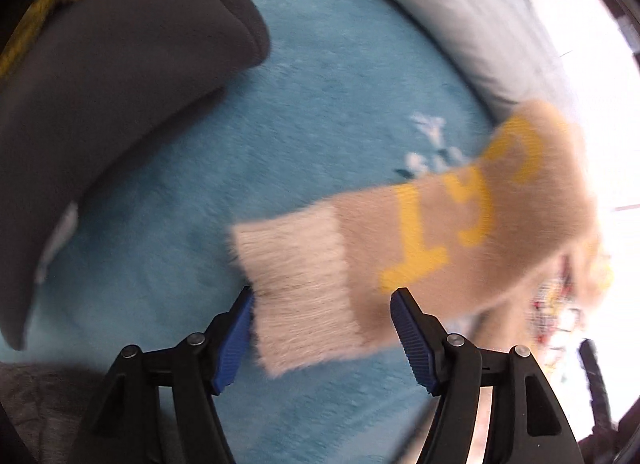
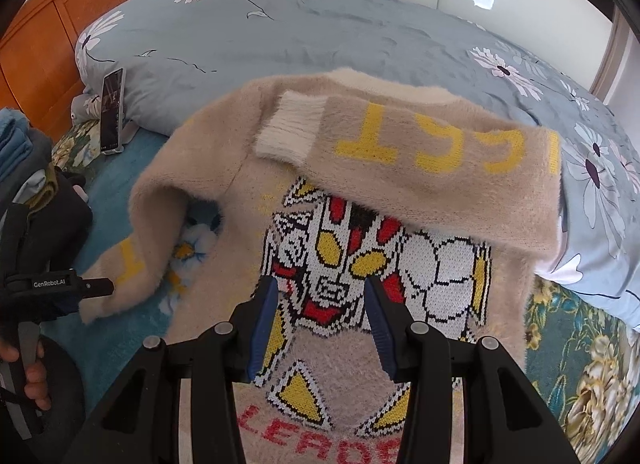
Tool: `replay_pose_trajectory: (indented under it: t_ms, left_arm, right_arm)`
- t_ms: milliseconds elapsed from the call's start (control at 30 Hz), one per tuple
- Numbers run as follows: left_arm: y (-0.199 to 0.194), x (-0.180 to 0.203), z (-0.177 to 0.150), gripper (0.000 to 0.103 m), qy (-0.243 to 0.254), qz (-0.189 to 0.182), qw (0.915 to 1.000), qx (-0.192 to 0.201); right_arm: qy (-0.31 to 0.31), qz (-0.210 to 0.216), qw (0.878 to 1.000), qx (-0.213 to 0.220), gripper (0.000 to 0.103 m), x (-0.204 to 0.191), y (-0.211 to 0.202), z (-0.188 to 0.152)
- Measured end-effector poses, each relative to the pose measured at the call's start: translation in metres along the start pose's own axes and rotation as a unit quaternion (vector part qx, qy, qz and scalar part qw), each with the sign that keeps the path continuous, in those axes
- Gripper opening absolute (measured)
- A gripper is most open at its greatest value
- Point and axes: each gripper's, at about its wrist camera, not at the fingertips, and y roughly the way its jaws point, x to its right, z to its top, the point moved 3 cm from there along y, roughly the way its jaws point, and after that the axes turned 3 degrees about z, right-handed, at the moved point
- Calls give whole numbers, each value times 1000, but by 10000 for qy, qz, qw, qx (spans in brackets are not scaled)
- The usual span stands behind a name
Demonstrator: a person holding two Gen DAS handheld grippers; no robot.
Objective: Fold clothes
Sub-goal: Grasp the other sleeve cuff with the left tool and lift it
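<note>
The left gripper (image 1: pixel 322 328) is showing its ribbed blue fingers (image 1: pixel 412 344) spread and released, a blurred fuzzy cuff (image 1: pixel 300 288) lying between the tips. The right gripper (image 2: pixel 318 318) is also holding its fingers parted, gripping nothing, over the sweater (image 2: pixel 224 200). The beige, furry sweater is lying on the bed (image 2: pixel 132 168), one sleeve (image 2: pixel 420 160) folded across its chest, its hem nearest, a quilt (image 2: pixel 280 24) crowding its far edge.
</note>
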Motion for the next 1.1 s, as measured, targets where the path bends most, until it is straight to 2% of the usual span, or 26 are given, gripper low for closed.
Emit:
replay_pose_trajectory:
  t_ms: [67,167,233,267,333,400,500,600,700,767,833,967,1033,1100]
  left_arm:
    - [0,-5,-1,70,-161,-531,9984,-95]
    - [-2,-9,0,70,-225,-924,9954,-123]
    - [-7,-7,2,58,-147,-1117,9936,-52]
    - [-9,-6,3,54,-78,-1171,9931,-18]
    - [-11,-3,10,37,53,-1163,9932,27]
    - [-10,0,11,36,21,-1122,9937,45]
    - [-8,16,11,27,98,-963,9953,42]
    - [-21,30,12,22,298,-1014,9943,125]
    - [-33,55,27,20,609,-1144,9907,404]
    - [-56,80,40,20,883,-1347,9842,731]
    - [-82,112,54,19,1179,-1604,9740,1085]
    - [-128,191,74,19,1792,-2244,9443,1606]
    - [-144,237,74,19,2143,-2561,9276,1675]
    - [-149,281,66,19,2471,-2789,9143,1588]
  right_arm:
    - [-63,11,10000,-4,46,-4,2,1]
    - [-189,7,9998,-21,46,-10,4,2]
    - [-257,3,9997,-35,46,-13,5,3]
    - [-269,2,9996,-41,46,-14,5,3]
    - [-268,5,9996,-44,46,-14,6,3]
    - [-233,16,9997,-55,46,-12,7,2]
    - [-180,15,9998,-82,46,-9,8,1]
    - [-155,13,9999,-57,46,-6,7,1]
    - [-120,-2,9999,30,46,-2,2,3]
    - [-74,-27,9999,83,46,4,-2,5]
    - [-26,-64,9999,138,46,10,-6,6]
    - [118,-193,9994,271,46,29,-18,8]
    - [223,-280,9988,347,46,40,-26,7]
    - [374,-375,9977,425,46,55,-34,5]
